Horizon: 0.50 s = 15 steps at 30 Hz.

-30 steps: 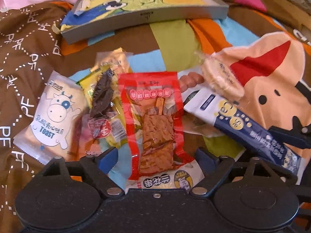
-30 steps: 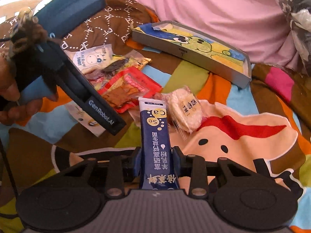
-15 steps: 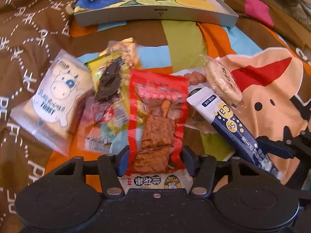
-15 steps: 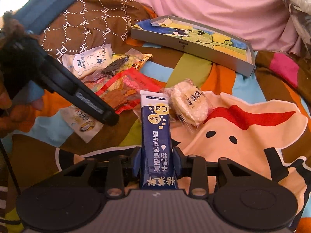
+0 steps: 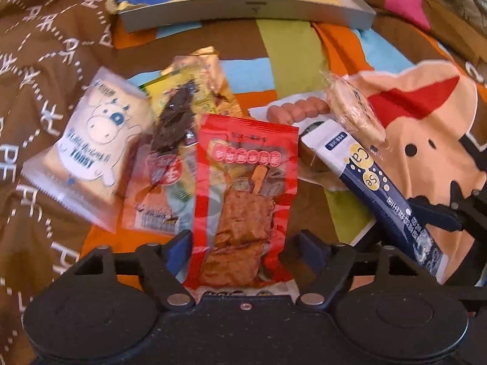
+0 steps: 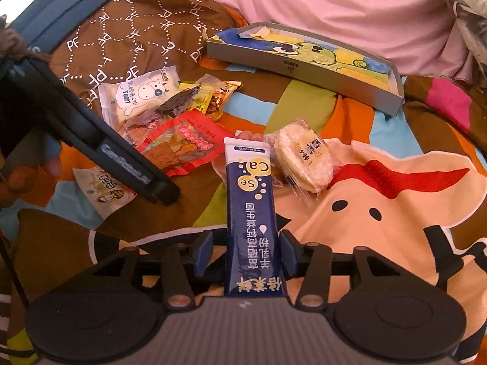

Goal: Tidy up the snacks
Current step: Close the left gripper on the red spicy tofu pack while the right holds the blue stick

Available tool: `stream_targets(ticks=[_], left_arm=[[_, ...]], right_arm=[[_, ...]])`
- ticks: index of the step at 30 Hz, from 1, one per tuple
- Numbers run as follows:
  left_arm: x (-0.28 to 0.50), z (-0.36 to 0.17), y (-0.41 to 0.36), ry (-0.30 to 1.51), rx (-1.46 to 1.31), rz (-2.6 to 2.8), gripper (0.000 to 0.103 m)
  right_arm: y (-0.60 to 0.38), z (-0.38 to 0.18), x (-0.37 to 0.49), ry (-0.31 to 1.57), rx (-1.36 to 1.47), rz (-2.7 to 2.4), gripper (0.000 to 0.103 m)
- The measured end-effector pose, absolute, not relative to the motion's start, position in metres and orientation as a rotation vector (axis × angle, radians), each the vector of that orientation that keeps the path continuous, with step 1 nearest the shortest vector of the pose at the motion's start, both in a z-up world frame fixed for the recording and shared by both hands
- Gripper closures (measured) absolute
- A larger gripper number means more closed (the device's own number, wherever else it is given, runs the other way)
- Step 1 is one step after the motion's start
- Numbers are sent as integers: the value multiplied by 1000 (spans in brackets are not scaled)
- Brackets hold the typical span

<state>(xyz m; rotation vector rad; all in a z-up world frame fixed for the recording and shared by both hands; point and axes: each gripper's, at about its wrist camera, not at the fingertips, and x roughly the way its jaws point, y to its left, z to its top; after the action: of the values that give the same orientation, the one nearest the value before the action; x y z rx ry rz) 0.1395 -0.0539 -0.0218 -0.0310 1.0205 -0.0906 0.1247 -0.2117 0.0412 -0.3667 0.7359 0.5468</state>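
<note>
The left hand-held gripper [image 5: 242,245] has just drawn its jaws in on the red snack packet [image 5: 246,194], whose near end is now pinched and lifting off the bedspread [image 5: 289,51]. The right hand-held gripper [image 6: 245,251] still pinches the blue sachet [image 6: 251,213]. Both look ready to carry to the grey tray [image 6: 304,67], well beyond the remaining pile.

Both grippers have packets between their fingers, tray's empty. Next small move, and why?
Probably lift the red packet, clamped in the left gripper, clear of the pile and toward the tray. The right gripper already holds the blue stick pack.
</note>
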Motion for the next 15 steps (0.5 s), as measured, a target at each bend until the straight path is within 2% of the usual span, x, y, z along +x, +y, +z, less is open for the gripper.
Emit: stream_targets(ticks=[6,12,15], left_arm=[[142,-25,-58,1020,9,-98,22],[140,-25,-51,1011,-36,-102,29],[138,-23,-51,1012,-27,-96,36]], right_arm=[[-214,39,132,753,-314,552,32],[-216,39,135,760,-294,552,32],[-213,38,134,758,-303,553,38]])
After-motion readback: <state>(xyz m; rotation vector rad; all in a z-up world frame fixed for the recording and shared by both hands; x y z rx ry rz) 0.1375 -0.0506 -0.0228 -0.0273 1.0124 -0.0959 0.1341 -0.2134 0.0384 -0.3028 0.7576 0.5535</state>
